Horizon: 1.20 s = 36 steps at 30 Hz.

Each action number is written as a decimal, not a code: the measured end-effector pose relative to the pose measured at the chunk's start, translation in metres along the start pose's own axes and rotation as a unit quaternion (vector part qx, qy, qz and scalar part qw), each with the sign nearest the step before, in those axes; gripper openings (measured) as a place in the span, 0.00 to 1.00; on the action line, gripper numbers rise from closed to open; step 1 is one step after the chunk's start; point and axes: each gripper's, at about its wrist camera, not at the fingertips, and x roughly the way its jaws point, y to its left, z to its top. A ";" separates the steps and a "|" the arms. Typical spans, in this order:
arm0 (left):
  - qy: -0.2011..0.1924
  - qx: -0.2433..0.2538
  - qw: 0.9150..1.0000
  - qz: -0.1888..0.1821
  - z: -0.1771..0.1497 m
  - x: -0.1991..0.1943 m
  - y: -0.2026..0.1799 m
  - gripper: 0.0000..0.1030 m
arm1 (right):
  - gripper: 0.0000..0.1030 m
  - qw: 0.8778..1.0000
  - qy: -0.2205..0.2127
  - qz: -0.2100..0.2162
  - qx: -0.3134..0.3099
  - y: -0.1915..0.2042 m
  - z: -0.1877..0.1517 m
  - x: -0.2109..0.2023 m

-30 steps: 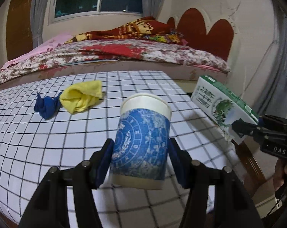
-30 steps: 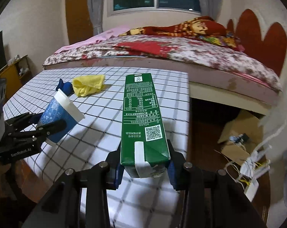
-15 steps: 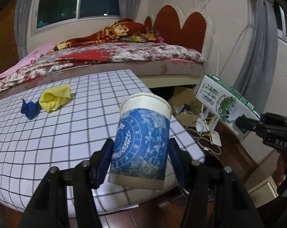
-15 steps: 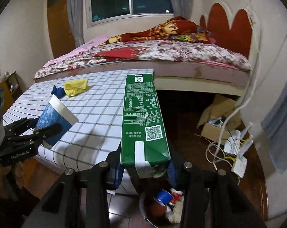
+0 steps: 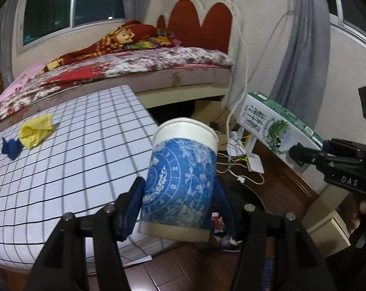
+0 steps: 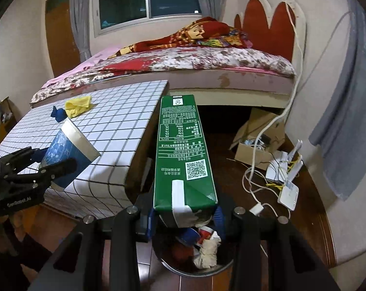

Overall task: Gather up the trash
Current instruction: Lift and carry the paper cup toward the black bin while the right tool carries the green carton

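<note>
Right wrist: right gripper (image 6: 184, 219) clamps carton (image 6: 183, 155) above bin (image 6: 195, 268) (part-filled); left gripper (image 5: 178, 208) grips cup (image 5: 180, 181); neither dropped yet.

In the left wrist view, the blue-patterned white paper cup (image 5: 180, 181) held between the blue pads hides most of the round dark trash bin (image 5: 253, 201) behind it; only scraps of its contents show past the cup's lower right. The hand (image 5: 363, 208) on the other tool is cut off by the right edge.

In the right wrist view, the green rectangular milk carton (image 6: 183, 155) covers the near part of the bin's opening (image 6: 195, 270), and its bottom end is tucked between the fingers. The carton's print is too small to read. The brown cardboard box (image 6: 255, 143) under the bed holds items too small to identify.
</note>
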 end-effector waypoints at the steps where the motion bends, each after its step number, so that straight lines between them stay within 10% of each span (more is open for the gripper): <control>1: 0.001 0.003 1.000 -0.003 0.000 0.001 -0.005 0.57 | 0.39 1.000 0.001 -0.002 0.002 -0.003 -0.002 -0.001; 36: 0.098 0.012 0.992 -0.081 -0.040 0.074 -0.094 0.57 | 0.39 0.992 0.124 -0.023 0.033 -0.064 -0.076 0.041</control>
